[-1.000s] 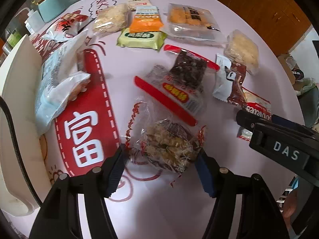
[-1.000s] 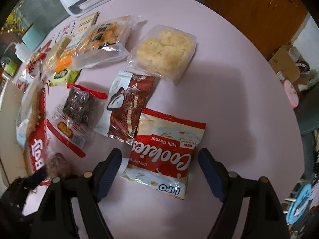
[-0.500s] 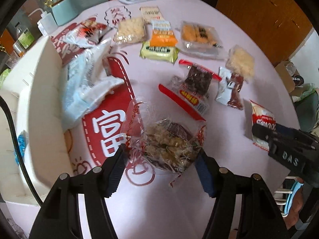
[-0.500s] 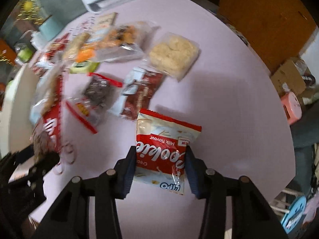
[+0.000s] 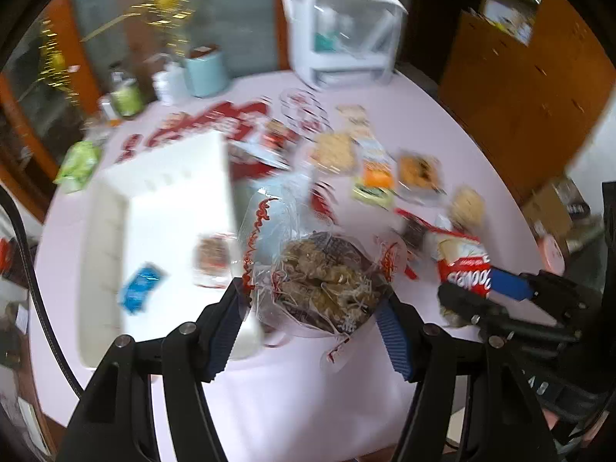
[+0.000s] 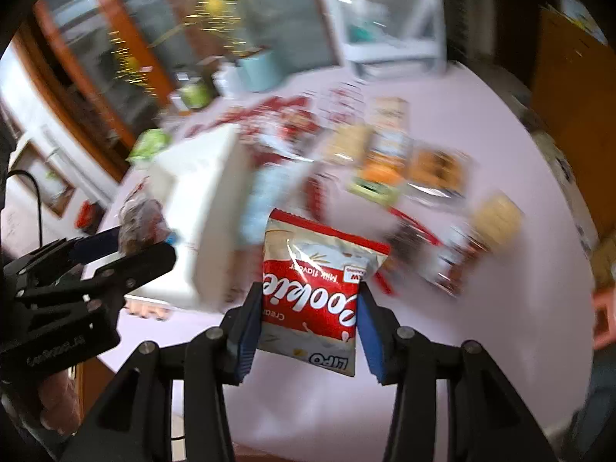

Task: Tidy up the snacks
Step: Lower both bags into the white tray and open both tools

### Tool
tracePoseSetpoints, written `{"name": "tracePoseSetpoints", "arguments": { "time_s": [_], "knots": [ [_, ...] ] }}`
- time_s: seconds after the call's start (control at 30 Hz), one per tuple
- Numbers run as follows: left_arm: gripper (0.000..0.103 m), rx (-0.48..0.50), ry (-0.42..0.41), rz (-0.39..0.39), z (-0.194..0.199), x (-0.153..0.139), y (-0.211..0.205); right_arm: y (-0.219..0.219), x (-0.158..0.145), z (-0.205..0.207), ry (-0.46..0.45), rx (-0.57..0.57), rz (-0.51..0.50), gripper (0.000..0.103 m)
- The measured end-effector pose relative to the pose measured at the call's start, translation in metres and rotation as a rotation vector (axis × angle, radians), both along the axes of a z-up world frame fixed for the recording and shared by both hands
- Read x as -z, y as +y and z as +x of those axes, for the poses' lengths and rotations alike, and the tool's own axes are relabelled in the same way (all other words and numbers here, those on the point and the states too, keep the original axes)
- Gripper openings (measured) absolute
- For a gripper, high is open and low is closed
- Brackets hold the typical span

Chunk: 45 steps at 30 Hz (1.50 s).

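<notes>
Pale pink surface [image 5: 308, 404] fills the left wrist view, where the left tongs [image 5: 313, 308] clamp one clear bag of brown clusters [image 5: 323, 285] beside a white bin [image 5: 154, 231] holding two packets. Right wrist view: right tongs [image 6: 310, 315] grip one red-and-white cookie packet [image 6: 312, 288], lifted off the surface

Cookie pkt [image 6: 312, 288] was seen in red w/ white lettering, cream top. Clear bag [image 5: 321, 281] was printed w/ red swirls (brown contents). Tray [image 5: 169, 208] white; table [image 5: 308, 396] pale pink; finger pads [image 6: 369, 331] blue.
</notes>
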State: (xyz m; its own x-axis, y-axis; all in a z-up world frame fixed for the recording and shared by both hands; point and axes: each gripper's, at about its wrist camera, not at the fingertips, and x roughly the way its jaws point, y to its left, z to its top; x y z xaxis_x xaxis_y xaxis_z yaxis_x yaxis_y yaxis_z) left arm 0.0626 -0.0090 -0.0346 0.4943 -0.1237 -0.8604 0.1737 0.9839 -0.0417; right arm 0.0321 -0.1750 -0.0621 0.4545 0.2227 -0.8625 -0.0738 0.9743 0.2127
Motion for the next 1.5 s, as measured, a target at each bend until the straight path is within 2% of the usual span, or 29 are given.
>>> {"name": "tracePoseSetpoints", "arguments": {
  "time_s": [0.13,0.3,0.4,0.5,0.63,0.97,1.2,1.23,1.3,1.37,1.5],
  "knots": [
    [0.064,-0.082,-0.039,0.016,0.002,-0.017,0.045,0.052,-0.016,0.009,-0.047,-0.104,0.031,0.046],
    [0.065,-0.150,-0.067,0.034,0.005,-0.023,0.096,0.109,-0.022,0.019,-0.067,-0.197,0.038,0.046],
    [0.065,-0.192,-0.066,0.044,0.011,-0.019,0.125,0.133,-0.018,0.023,-0.054,-0.224,0.037,0.046],
    [0.065,-0.228,-0.048,0.020,0.022,-0.013,0.155,0.156,-0.013,0.033,-0.051,-0.238,0.026,0.046],
    [0.065,-0.245,-0.037,0.014,0.039,-0.001,0.183,0.179,-0.008,0.048,-0.060,-0.238,-0.003,0.046],
    [0.065,-0.232,0.008,0.001,0.100,0.035,0.208,0.207,0.021,0.096,-0.015,-0.186,-0.067,0.047],
    [0.069,-0.240,0.053,0.015,0.138,0.063,0.208,0.210,0.059,0.109,0.114,-0.167,-0.053,0.049],
    [0.071,-0.241,0.057,0.015,0.141,0.066,0.207,0.211,0.063,0.108,0.120,-0.171,-0.056,0.050],
    [0.077,-0.248,0.065,0.024,0.147,0.073,0.206,0.212,0.066,0.104,0.102,-0.179,-0.062,0.062],
    [0.081,-0.243,0.096,0.015,0.151,0.080,0.207,0.213,0.065,0.100,0.080,-0.188,-0.072,0.084],
    [0.102,-0.246,0.132,-0.041,0.154,0.088,0.209,0.213,0.065,0.094,0.079,-0.197,-0.064,0.087]
  ]
}}
